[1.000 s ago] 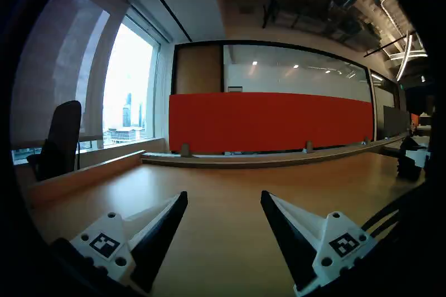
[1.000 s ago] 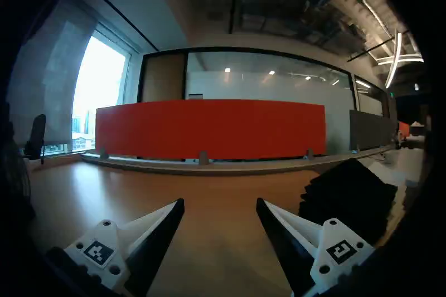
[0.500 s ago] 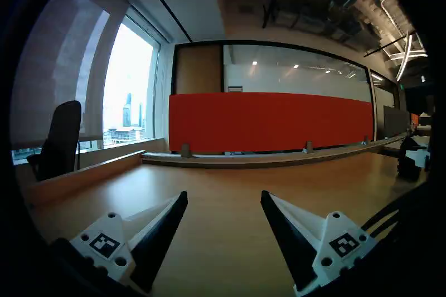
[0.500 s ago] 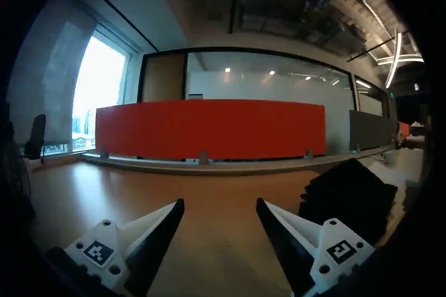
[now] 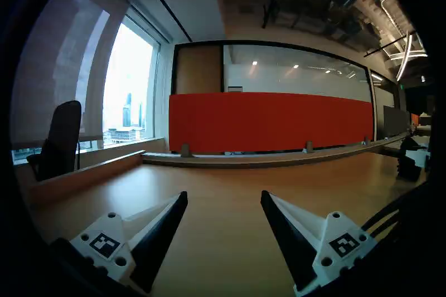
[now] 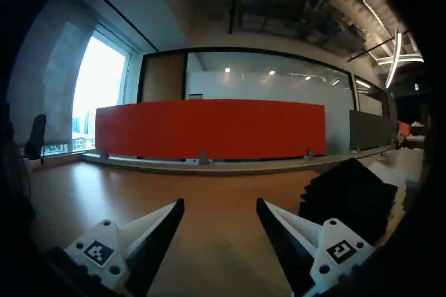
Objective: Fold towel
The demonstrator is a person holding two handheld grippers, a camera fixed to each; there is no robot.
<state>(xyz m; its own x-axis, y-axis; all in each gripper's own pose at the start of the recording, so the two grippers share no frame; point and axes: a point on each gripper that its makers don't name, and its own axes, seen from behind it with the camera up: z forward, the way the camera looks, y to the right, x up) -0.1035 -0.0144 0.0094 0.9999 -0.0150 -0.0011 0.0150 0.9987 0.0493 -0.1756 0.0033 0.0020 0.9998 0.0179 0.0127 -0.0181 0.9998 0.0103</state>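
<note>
A stack of dark folded towels lies on the wooden table at the right in the right gripper view, just beyond my right finger. My right gripper rests low over the table, open, with bare wood between its fingers. In the left gripper view my left gripper is also open and low over the table, holding nothing.
A red divider panel runs along the table's far edge. A black office chair stands at the left by the window. Dark objects sit at the table's right end in the left gripper view. Cables run by my left gripper's right finger.
</note>
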